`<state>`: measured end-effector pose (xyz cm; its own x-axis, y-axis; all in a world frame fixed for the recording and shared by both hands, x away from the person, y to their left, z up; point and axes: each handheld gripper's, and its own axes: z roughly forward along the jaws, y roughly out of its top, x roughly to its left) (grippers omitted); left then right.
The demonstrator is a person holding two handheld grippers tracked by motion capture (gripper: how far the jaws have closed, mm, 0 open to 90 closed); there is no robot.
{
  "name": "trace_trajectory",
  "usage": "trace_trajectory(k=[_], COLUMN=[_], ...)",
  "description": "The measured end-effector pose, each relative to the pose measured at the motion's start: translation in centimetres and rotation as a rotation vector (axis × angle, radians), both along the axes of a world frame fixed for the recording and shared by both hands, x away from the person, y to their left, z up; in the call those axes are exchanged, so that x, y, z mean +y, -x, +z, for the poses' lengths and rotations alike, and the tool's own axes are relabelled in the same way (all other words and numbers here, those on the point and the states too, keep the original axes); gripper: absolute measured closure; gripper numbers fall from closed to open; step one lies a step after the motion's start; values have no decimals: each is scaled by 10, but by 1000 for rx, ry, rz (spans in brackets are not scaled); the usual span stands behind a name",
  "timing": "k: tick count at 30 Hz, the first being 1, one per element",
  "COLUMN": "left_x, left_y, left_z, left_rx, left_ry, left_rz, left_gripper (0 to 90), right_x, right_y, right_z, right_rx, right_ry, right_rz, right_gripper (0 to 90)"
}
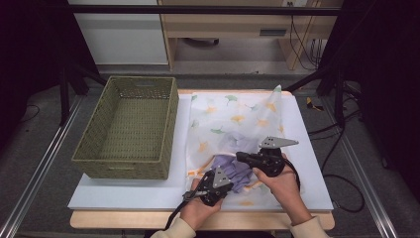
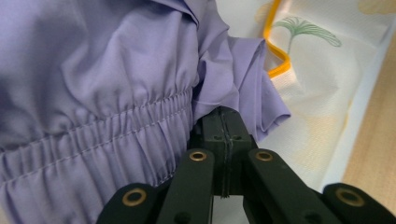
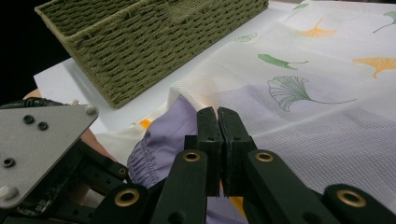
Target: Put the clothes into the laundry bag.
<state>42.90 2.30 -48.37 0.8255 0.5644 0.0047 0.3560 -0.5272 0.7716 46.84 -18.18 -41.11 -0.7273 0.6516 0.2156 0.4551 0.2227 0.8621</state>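
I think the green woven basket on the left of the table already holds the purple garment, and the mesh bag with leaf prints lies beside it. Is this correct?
Not quite. The high view shows the basket empty. The purple garment lies at the open end of the mesh bag, where both grippers work. The rest holds: the basket stands on the left, the bag beside it.

No readable text, label, brand, number or sign appears on anything in these views.
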Motion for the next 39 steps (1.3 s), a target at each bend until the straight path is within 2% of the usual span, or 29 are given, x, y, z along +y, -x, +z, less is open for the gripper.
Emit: trace_trajectory(k=[8,10,15,24,33,39], left_x=[-3,-3,-7,-14,-16,-20], left_y=[-15,-19,-24,-30,-38,-44], left_z=[2,3,2,3,1,2], left_rx=[6,16,23,3,5,-2], left_ry=[-1,12,5,3,16,7], left_rz=[28,36,44,72,102,112], left_gripper=[900,900,900,900,900,900], right_x=[0,0,-1,-3,-5,-5], right_y=[0,0,-1,-2,-4,-4], right_z=[0,0,-1,-2,-5,-6], right_rx=[0,0,6,11,29,44], right_ry=[5,8,11,20,40,52], right_rz=[-2,-3,-10,-32,-52,-57], right_gripper=[888,888,888,889,889,889])
